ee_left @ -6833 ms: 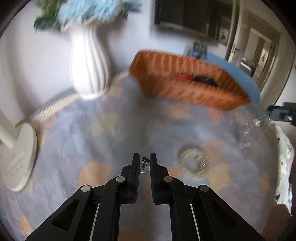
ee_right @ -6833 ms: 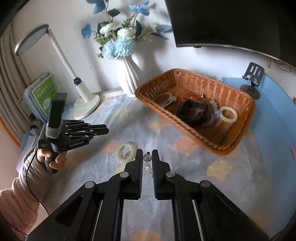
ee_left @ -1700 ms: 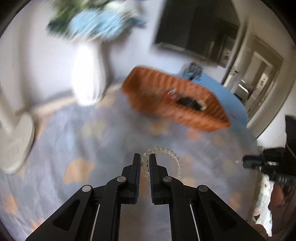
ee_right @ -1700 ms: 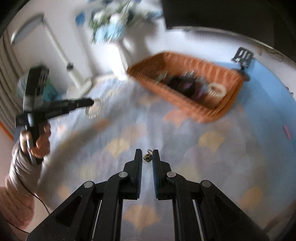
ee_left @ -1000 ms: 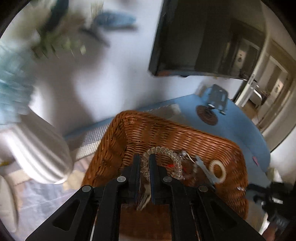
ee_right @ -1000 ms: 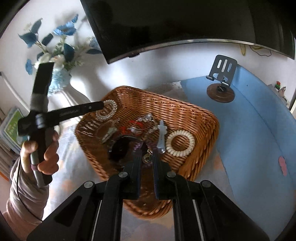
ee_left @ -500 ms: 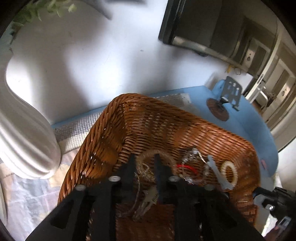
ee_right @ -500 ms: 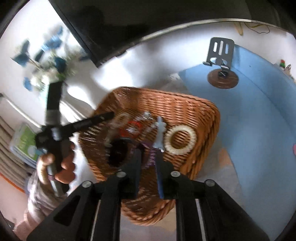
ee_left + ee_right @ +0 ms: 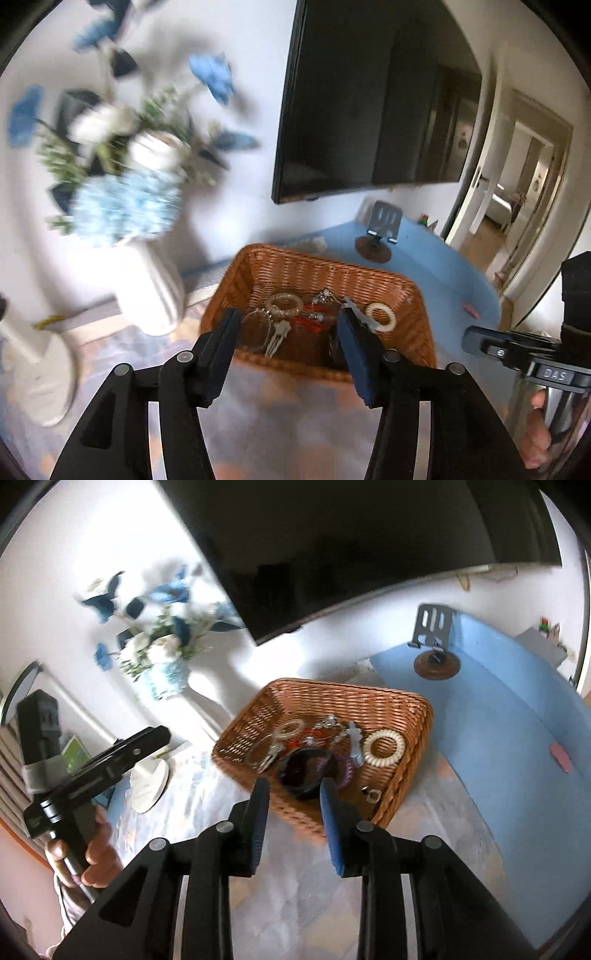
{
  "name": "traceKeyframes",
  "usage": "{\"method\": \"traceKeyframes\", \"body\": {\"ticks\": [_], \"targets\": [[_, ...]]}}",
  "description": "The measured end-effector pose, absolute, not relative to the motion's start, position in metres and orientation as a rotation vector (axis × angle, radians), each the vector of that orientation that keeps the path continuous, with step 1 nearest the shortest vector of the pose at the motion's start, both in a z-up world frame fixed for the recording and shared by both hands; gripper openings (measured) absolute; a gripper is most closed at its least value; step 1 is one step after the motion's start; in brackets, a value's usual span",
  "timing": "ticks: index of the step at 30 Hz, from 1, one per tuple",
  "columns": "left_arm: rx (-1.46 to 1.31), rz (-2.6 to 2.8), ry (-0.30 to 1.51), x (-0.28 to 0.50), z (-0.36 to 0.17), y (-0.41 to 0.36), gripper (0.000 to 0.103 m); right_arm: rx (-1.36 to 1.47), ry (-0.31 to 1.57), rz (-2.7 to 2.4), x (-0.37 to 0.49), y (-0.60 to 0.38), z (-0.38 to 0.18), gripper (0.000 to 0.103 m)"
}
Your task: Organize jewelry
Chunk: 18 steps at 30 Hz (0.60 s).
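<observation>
With the left gripper (image 9: 286, 330) and right gripper (image 9: 293, 797) both spread and empty beside the basket (image 9: 413, 716) holding the jewelry (image 9: 384, 747), a careless swing could knock the nearby vase (image 9: 151, 291).

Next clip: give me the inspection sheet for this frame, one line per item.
Surface: patterned cloth over blue tabletop.
Job's things: wicker basket holding cream coil tie, beaded bracelet, dark bangle, small ring.
Clutter: flower vase, phone stand, lamp base.
Grippers: left gripper and right gripper both open, empty.
Cables: nothing seen.
Surroundings: wall screen, doorway.
</observation>
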<state>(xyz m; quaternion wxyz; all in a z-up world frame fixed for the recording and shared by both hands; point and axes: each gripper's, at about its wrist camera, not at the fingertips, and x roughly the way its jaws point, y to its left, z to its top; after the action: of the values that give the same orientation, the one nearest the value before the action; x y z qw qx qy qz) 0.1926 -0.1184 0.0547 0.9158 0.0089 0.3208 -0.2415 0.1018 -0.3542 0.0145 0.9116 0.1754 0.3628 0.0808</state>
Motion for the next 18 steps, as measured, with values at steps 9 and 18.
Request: {"method": "traceKeyframes", "body": {"ticks": [9,18], "targets": [[-0.007,-0.401,0.532,0.092,0.072,-0.068,0.077,0.171,0.623,0.078,0.035,-0.282,0.037,0.069],[0.003,-0.246,0.45,0.089,0.021,-0.061,0.077,0.053,0.607,-0.111,0.015,-0.261,0.022,0.079]]}}
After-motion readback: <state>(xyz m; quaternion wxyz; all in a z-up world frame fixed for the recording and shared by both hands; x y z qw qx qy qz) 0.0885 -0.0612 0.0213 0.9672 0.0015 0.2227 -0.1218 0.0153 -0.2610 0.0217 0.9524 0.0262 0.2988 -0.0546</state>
